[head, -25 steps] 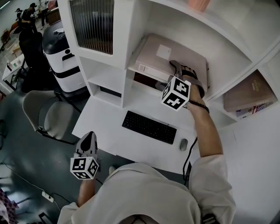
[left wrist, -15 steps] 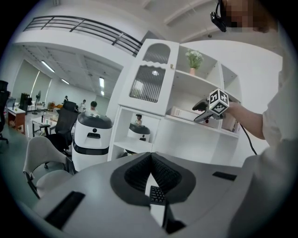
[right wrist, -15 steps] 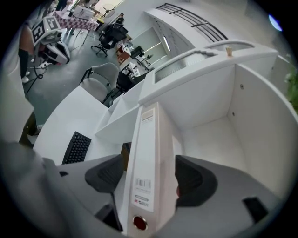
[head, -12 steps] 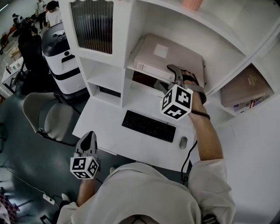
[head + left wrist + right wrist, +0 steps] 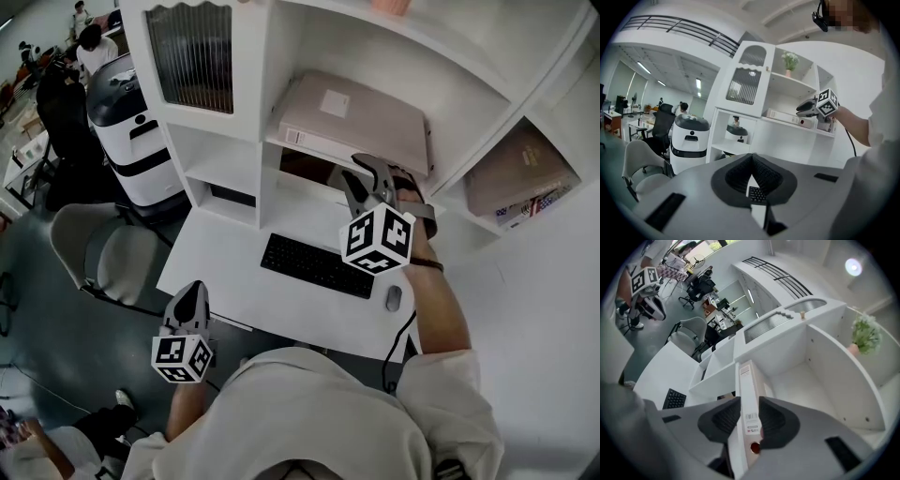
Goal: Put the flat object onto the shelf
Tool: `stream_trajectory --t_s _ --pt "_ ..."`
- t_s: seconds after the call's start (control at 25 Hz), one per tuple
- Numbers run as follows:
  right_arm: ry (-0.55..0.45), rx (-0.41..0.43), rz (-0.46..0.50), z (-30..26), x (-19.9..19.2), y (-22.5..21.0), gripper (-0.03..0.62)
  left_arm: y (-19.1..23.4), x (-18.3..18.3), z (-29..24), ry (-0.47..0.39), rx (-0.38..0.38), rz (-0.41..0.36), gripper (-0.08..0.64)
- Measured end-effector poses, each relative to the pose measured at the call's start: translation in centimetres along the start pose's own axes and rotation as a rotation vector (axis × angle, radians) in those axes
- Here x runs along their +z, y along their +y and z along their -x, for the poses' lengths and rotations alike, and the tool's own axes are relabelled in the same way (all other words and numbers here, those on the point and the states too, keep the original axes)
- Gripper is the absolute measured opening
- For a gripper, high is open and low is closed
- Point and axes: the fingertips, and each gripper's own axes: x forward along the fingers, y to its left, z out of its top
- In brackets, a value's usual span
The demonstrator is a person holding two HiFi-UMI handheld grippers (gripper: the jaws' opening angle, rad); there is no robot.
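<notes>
Pinkish-beige, the ring binder lies flat on the middle shelf, its spine along the front edge. The right gripper hangs just in front of that spine, clear of it. Its jaws have just been closing to a narrow gap and press on nothing. From so near, a stray sweep could catch the spine and drag the binder forward, down towards the keyboard. The left gripper waits low, tips together, empty.
</notes>
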Motion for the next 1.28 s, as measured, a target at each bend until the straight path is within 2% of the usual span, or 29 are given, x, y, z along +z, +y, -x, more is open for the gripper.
stream_trajectory --t_s 0.16,0.36,0.6,0.92,1.28 --pt "-0.024 -0.041 -0.038 1.5 -0.1 0.2 0.049 -0.4 -0.1 0.5 0.001 -0.004 -0.006 -0.008" --pt "-0.053 -0.079 -0.092 3.3 -0.3 0.5 0.005 -1.1 -0.1 1.0 -0.002 -0.012 -0.011 -0.008" --pt "-0.1 -0.108 -0.19 5.4 -0.5 0.9 0.003 -2.0 -0.2 1.6 -0.004 -0.022 -0.019 -0.008" --pt "-0.199 -0.182 -0.415 8.5 -1.0 0.8 0.003 -3.3 -0.6 2.5 0.0 -0.039 -0.03 -0.008" --pt "-0.247 -0.195 -0.559 10.8 -1.9 1.9 0.003 -4.5 -0.7 3.0 0.006 -0.059 -0.044 -0.008"
